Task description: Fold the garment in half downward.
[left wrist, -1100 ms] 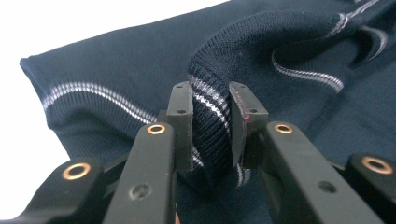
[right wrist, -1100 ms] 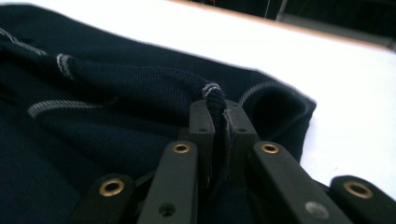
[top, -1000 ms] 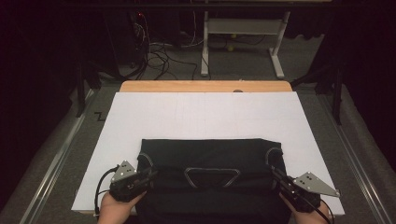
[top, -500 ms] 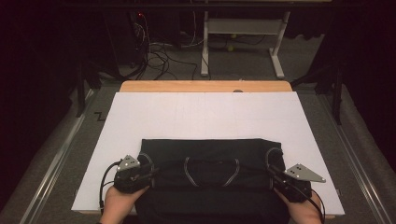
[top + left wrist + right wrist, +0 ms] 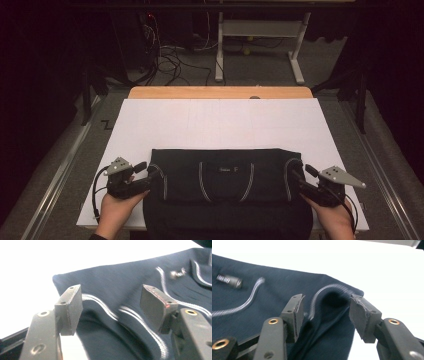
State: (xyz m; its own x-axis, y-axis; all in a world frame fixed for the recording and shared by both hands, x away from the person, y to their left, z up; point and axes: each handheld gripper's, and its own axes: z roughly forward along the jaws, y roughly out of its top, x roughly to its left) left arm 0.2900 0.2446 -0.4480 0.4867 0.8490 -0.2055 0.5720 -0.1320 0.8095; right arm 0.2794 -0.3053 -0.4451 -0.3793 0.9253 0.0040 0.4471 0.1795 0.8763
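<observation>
A dark navy garment (image 5: 225, 190) with white stitched lines lies folded on the white sheet (image 5: 220, 125) at the near edge of the table. My left gripper (image 5: 150, 172) is at its left edge, open, its jaws straddling a raised fold of the cloth (image 5: 110, 312). At the garment's right edge my right gripper (image 5: 296, 175) stands open too, with a stitched fold (image 5: 329, 297) between its jaws. A small metal cord tip (image 5: 229, 280) rests on the cloth.
Beyond the white sheet the wooden table edge (image 5: 220, 92) shows. Behind the table are a white frame stand (image 5: 260, 45) and tangled cables (image 5: 170, 55) on the floor. Metal rails (image 5: 60, 170) run along both sides of the table.
Both grippers have moved forward and inward along the garment's sides. The cloth's near part now lies folded, with the stitched lines showing straighter.
</observation>
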